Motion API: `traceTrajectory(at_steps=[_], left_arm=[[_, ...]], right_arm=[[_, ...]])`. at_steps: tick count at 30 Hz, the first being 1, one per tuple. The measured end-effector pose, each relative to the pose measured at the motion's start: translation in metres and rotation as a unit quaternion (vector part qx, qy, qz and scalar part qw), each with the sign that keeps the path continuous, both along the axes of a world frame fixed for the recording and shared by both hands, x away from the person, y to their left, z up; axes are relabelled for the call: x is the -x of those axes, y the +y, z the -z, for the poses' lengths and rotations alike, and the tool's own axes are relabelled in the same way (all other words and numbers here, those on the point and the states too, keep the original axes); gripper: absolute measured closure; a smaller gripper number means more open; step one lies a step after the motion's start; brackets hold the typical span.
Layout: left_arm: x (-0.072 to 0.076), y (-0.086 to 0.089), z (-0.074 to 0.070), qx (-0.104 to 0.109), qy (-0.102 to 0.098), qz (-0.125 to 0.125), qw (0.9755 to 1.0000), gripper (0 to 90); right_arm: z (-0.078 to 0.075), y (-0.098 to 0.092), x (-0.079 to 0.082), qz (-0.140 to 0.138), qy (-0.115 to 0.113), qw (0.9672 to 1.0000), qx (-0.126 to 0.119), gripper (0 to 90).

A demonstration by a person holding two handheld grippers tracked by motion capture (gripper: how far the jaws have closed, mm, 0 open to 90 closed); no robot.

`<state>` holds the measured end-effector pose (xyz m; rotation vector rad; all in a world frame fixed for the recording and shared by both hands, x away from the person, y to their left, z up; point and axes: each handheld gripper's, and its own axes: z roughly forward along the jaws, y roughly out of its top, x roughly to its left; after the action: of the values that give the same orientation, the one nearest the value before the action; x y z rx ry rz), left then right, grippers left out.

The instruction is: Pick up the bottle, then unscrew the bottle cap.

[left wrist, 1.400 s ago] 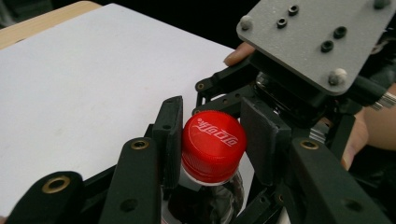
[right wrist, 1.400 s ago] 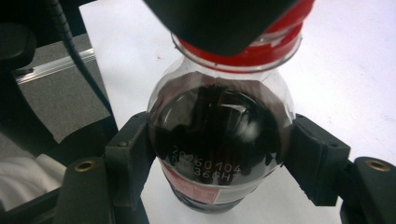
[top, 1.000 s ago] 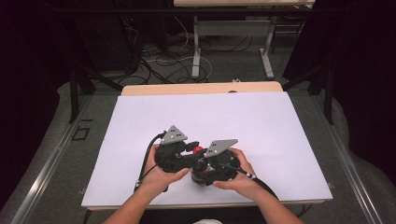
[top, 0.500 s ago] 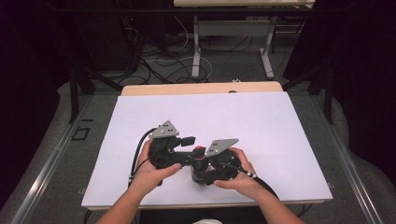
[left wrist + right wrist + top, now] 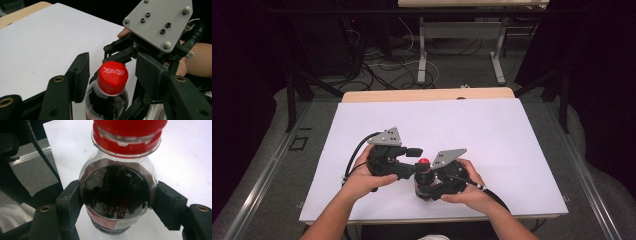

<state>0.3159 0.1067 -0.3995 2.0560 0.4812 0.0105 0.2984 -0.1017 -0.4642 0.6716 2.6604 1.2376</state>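
A small cola bottle point(image 5: 117, 182) with dark drink and a red cap point(image 5: 112, 77) stands upright near the front of the white table top point(image 5: 472, 125). My right gripper point(image 5: 118, 197) is shut on the bottle's body, one pad pressing on each side. My left gripper point(image 5: 113, 67) reaches in from the left at cap height. Its jaws have just been closing, and the cap sits between them with a gap on both sides. In the high view the left gripper point(image 5: 414, 162) and the right gripper point(image 5: 427, 185) meet at the cap point(image 5: 424, 161).
The white top lies on a wooden table whose far edge point(image 5: 427, 94) shows bare. Black cables trail from both grippers toward the front edge. Table legs and loose cables point(image 5: 412, 65) lie on the floor beyond.
The left gripper has drawn back a little to the left from the cap and now stands with its jaws apart around it. The right gripper and the bottle have not moved.
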Motion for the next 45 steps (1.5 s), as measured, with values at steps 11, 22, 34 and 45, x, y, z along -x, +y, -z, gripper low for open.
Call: traceTrajectory(at_steps=[11, 22, 34, 45], left_arm=[[-0.006, -0.007, 0.010, 0.021, 0.015, 0.008, 0.9996, 56.8], [0.014, -0.021, 0.008, 0.007, -0.011, -0.093, 0.9956, 62.8], [0.027, -0.030, 0.003, 0.010, -0.006, -0.178, 0.9839, 54.9], [0.017, -0.011, -0.002, 0.011, 0.007, -0.078, 0.9969, 42.0]], right_arm=[[0.002, 0.001, 0.000, -0.003, -0.009, 1.0000, 0.002, 29.7], [0.002, 0.001, 0.000, 0.014, -0.009, 0.9999, 0.000, 29.7], [0.002, 0.000, -0.001, 0.017, -0.015, 0.9997, 0.002, 29.7], [0.001, -0.002, -0.001, 0.018, -0.009, 0.9998, -0.004, 29.7]])
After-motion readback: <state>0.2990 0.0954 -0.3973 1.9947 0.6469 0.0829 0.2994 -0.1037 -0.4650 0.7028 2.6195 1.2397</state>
